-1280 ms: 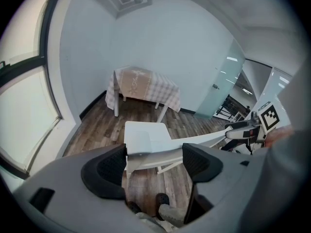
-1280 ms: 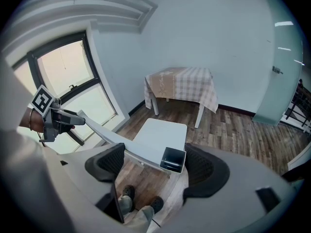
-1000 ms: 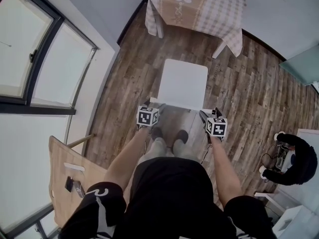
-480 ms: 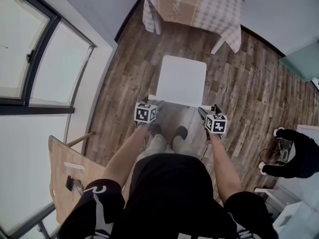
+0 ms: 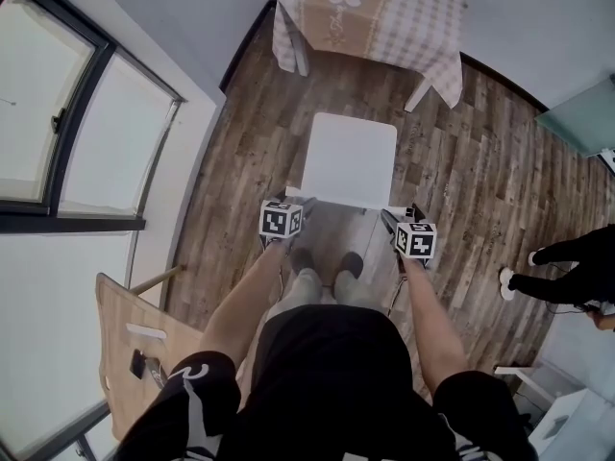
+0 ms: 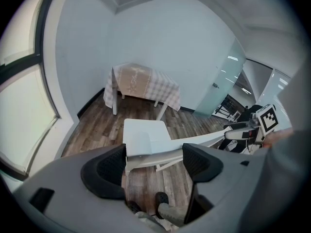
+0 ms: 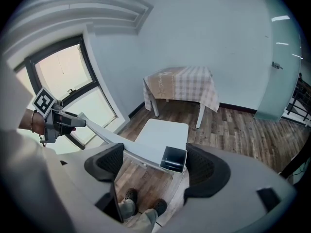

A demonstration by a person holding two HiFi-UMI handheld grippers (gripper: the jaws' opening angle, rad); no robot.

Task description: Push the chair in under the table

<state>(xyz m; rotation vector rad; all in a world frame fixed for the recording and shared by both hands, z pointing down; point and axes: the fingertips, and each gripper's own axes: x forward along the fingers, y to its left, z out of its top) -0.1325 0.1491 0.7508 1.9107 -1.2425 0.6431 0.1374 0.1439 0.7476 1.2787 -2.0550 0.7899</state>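
A white chair (image 5: 351, 157) stands on the wood floor with its seat toward the table (image 5: 370, 8), which wears a checked cloth. A stretch of floor lies between them. I stand behind the chair. My left gripper (image 5: 298, 205) is at the left end of the backrest's top rail (image 5: 336, 203), and my right gripper (image 5: 389, 219) is at its right end. In the left gripper view the rail (image 6: 160, 154) crosses between the wide-apart jaws of the left gripper (image 6: 153, 159). In the right gripper view the rail's hollow end (image 7: 173, 159) sits between the spread jaws of the right gripper (image 7: 153, 164).
Large windows (image 5: 67, 113) line the left wall. A wooden tabletop (image 5: 135, 344) with a small dark object lies at the lower left. Another person (image 5: 577, 267) stands at the right edge. A glass door (image 5: 581, 123) is at the far right. My feet (image 5: 327, 262) are just behind the chair.
Grippers and chair stay in nearly the same place. The person at the right has risen from a crouch and shifted toward the right edge.
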